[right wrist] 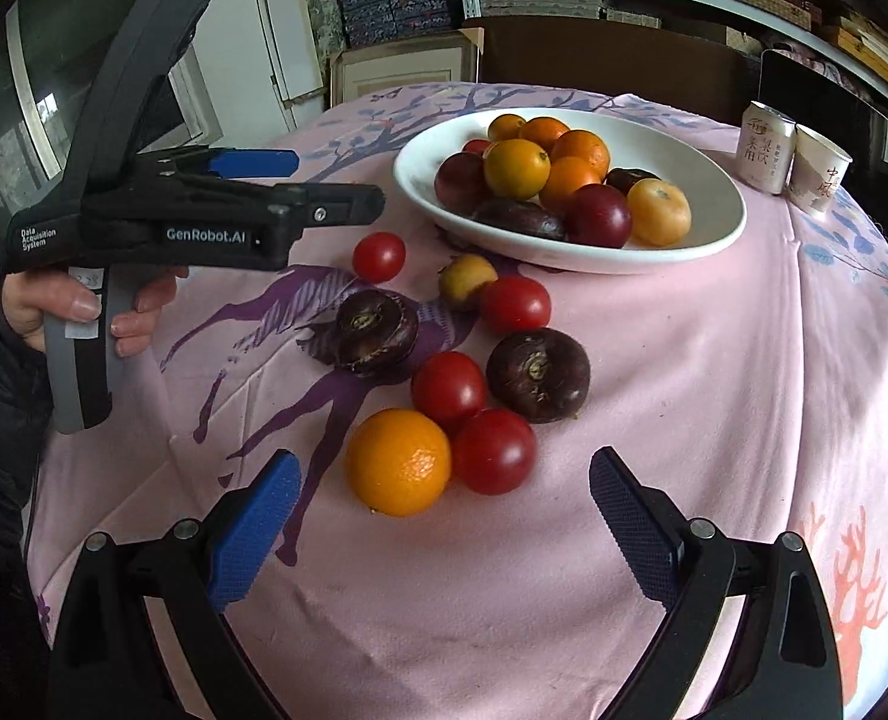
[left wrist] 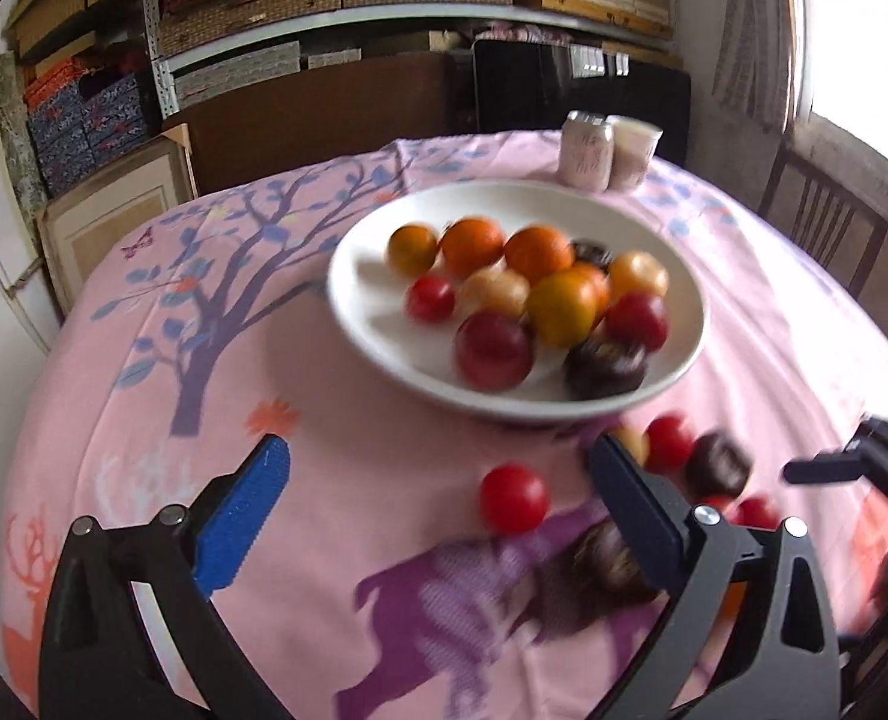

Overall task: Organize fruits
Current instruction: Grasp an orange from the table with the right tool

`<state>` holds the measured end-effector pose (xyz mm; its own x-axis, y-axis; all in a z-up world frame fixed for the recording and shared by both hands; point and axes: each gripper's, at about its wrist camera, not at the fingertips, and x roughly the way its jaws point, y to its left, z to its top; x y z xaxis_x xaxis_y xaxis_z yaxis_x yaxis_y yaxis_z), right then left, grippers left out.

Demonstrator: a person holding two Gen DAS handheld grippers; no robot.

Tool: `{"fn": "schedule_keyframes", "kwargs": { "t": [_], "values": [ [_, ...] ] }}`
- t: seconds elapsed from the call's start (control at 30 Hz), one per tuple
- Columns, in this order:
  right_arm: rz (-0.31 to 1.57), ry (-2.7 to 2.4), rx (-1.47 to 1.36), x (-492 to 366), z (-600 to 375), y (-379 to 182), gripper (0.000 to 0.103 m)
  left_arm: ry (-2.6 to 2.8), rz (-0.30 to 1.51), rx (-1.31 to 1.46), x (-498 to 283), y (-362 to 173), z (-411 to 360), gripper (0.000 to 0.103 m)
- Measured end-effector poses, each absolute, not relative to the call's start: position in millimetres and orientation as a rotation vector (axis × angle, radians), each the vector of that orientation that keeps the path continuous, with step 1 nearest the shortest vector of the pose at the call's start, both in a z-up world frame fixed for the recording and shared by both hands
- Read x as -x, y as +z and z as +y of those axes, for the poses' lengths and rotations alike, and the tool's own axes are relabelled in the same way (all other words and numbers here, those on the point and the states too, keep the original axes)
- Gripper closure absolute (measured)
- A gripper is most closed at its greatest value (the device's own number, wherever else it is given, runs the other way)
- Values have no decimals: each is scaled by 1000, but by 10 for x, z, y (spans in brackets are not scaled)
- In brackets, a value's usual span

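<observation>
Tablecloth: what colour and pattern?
Tablecloth: pink, printed with purple deer, trees and blue leaves; clearest in the right wrist view.

We find bare counter (right wrist: 714,396) right of the loose fruit cluster (right wrist: 450,372). The white bowl (right wrist: 570,252) blocks the far side; the can (right wrist: 768,147) and cup (right wrist: 819,168) stand behind it.

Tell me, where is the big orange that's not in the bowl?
In the right wrist view, the orange lies on the pink tablecloth, nearest the camera, touching a red tomato on its right, well in front of the white bowl.
</observation>
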<state>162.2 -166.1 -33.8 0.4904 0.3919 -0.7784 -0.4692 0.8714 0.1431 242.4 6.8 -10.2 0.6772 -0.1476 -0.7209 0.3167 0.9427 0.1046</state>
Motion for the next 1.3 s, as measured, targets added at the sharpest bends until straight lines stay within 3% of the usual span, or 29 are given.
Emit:
{"fn": "schedule_keyframes", "kwargs": {
  "t": [0.4,0.5,0.57,0.6,0.63,0.73,0.8,1.03,1.3],
  "values": [
    [978,478,95,-1456,-1442,-398,18,-332,841,-287,-2452,-343,31,5],
    [975,451,59,-1492,-1470,-394,24,-328,786,-362,-2372,-338,-61,4],
    [967,424,44,-1507,-1477,-388,38,-313,801,-365,-2421,-362,-77,4],
    [963,415,37,-1513,-1483,-384,43,-326,811,-328,-2447,-371,-62,9],
    [960,402,34,-1516,-1489,-381,55,-382,832,-280,-2470,-380,-54,28],
    [950,392,30,-1524,-1476,-389,63,-494,857,-231,-2462,-391,-129,65],
    [952,392,24,-1514,-1463,-380,67,-517,833,-288,-2385,-383,-244,76],
    [930,417,-48,-1359,-1616,-235,68,-514,782,-293,-2264,-230,-215,77],
    [713,305,-111,-1879,-2085,373,68,-372,683,-171,-2586,363,-35,77]
  ]
}}
